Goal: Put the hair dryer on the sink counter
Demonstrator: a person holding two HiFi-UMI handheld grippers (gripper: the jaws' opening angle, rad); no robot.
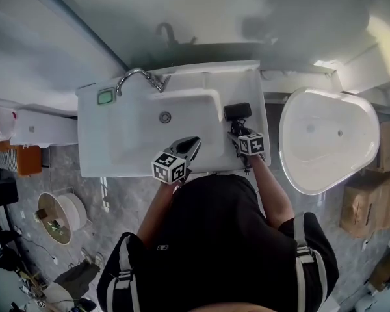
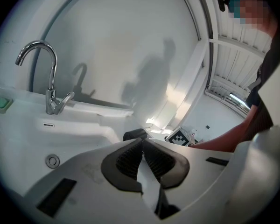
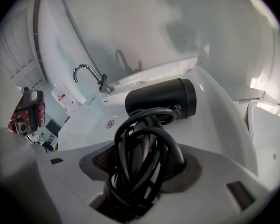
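A black hair dryer sits at the right side of the white sink counter, its barrel lying crosswise beside the basin. Whether the barrel touches the counter I cannot tell. My right gripper is shut on the dryer's handle, which is wrapped in coils of black cord. My left gripper hangs over the basin's front edge. Its jaws are shut with nothing between them.
A chrome faucet stands at the back of the counter with a green soap bar to its left. A white bathtub lies to the right, cardboard boxes beyond it.
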